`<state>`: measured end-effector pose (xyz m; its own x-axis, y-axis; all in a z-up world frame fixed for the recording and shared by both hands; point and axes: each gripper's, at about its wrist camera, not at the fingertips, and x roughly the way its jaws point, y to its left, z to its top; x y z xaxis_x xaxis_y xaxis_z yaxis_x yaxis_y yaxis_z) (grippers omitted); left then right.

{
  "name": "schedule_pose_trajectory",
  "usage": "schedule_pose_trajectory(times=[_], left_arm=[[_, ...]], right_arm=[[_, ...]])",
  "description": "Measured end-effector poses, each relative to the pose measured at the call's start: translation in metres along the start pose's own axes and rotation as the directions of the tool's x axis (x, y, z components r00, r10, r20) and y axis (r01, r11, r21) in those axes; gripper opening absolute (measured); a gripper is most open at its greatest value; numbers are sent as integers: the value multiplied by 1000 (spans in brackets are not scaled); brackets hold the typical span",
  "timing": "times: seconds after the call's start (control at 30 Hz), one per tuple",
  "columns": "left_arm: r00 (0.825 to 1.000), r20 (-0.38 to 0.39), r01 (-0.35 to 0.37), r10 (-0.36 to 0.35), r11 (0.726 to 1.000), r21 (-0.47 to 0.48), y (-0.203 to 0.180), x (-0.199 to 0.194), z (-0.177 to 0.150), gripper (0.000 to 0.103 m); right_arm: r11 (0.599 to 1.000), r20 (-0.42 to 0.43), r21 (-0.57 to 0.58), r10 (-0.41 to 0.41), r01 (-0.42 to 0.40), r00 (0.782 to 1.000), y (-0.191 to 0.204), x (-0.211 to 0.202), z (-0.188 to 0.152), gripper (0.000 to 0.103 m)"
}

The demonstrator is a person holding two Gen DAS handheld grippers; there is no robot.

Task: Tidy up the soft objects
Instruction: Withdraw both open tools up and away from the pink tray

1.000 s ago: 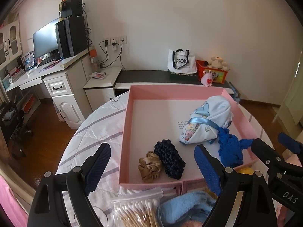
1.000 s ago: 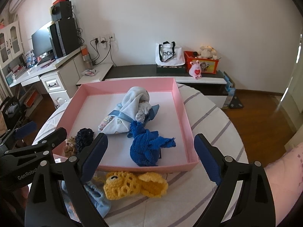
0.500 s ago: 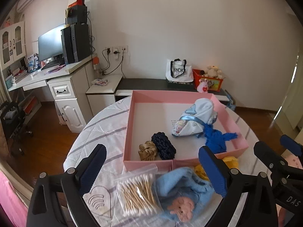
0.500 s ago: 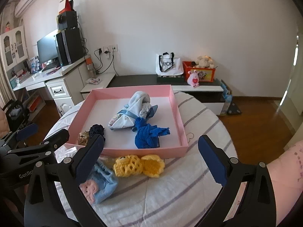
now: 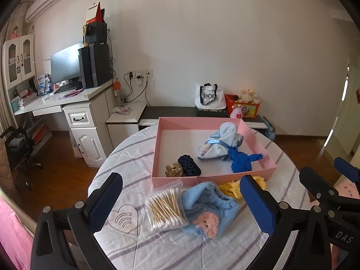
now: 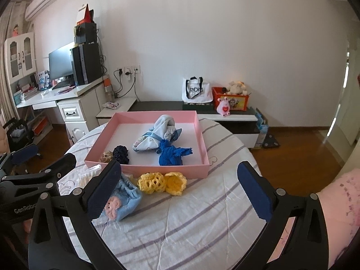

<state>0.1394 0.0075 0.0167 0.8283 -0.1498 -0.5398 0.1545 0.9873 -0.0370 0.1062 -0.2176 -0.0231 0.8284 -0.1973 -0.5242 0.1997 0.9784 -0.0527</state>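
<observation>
A pink tray [image 5: 175,121] on the round table holds a pale blue cloth bundle [image 5: 221,139], a royal blue knit [image 5: 241,162], a navy scrunchie [image 5: 189,165] and a gold scrunchie [image 5: 174,169]. In front of the tray lie a light blue hat with a pink figure [image 5: 207,209] and yellow crochet pieces [image 6: 162,182]. My left gripper [image 5: 180,177] hovers over the hat and a bag of cotton swabs [image 5: 165,208], jaws opening, nothing between them. My right gripper [image 6: 178,165] hangs above the yellow pieces, jaws opening too, holding nothing.
The table wears a white cloth with grey stripes [image 6: 191,220]. A desk with a monitor [image 5: 65,65] stands at the left, and a low bench with a tote bag [image 5: 209,96] and toy box runs along the wall. A pink sleeve [image 6: 342,195] shows at the right.
Both grippers have drawn back and risen from the tray, with their jaws spreading wider. The swab bag, blue hat and yellow pieces have come fully into view.
</observation>
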Motion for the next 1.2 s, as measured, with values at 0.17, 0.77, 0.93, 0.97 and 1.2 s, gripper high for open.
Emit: schedule_pose_trajectory(times=[0.17,0.77,0.93,0.97,1.2], left_arm=[[1000,25,-2,2,1000,7,-3,-22,-8,103],[983,181,-2,-1,1000,14,-10,-107,-34,103],[973,230,-17,13,1000,19,-14,-125,-42,103],[970,243,-26,20,999,19,-15,-129,-43,103],[955,296,-32,26,999,14,-18,-148,-55,103]], right_arm=[[1000,29,0,-4,4,1000,-2,-19,-4,103],[1000,186,-17,-7,10,982,-1,-91,-11,103],[999,237,-38,12,-3,971,4,-111,-11,103],[999,248,-43,16,-5,969,5,-115,-11,103],[998,317,-63,8,12,948,13,-138,-12,103]])
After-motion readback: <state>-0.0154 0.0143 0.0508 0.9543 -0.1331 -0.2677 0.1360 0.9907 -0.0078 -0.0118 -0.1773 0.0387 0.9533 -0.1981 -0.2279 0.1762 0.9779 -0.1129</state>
